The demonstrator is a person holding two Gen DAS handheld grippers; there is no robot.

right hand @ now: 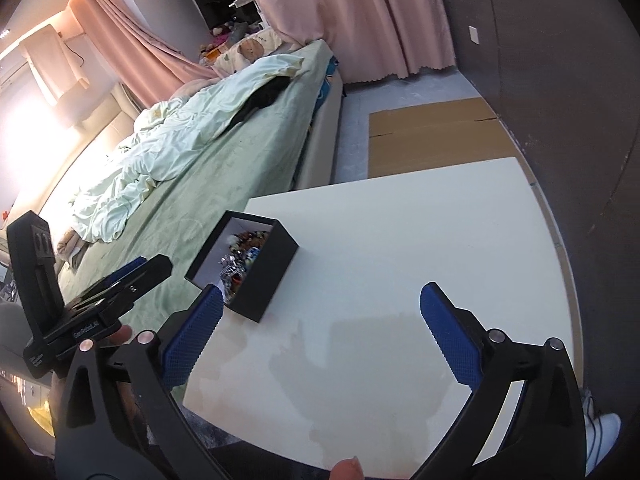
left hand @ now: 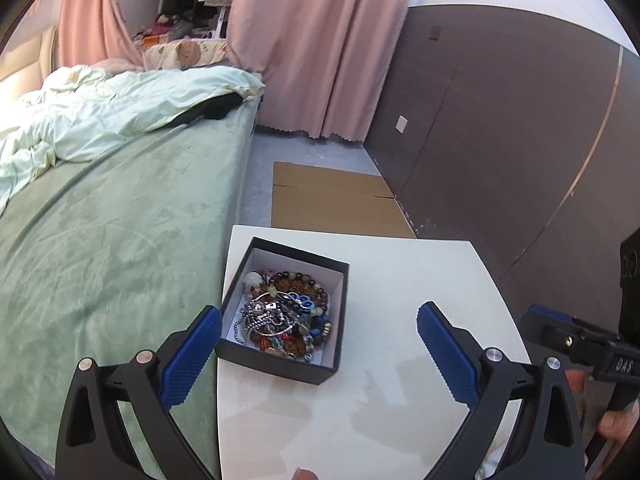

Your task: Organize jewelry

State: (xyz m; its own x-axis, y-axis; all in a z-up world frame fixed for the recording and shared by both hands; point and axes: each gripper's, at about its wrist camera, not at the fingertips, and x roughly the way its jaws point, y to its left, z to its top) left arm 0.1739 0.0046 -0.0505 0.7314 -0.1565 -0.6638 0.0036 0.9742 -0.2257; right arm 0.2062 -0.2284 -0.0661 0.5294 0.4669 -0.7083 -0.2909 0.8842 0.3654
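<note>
Now: green velvety bed [left hand: 120,220] beside white rectangular tabletop [left hand: 400,280] | flat brown cardboard sheet [left hand: 332,200] on floor beyond | black square cardboard box [left hand: 280,364] at tabletop's bed-side edge, holding tangled bead bracelets and silver chains [left hand: 280,312] | left gripper [left hand: 320,344] spread wide, empty, straddling box | right gripper [right hand: 320,328] spread wide, empty, above bare tabletop.
</note>
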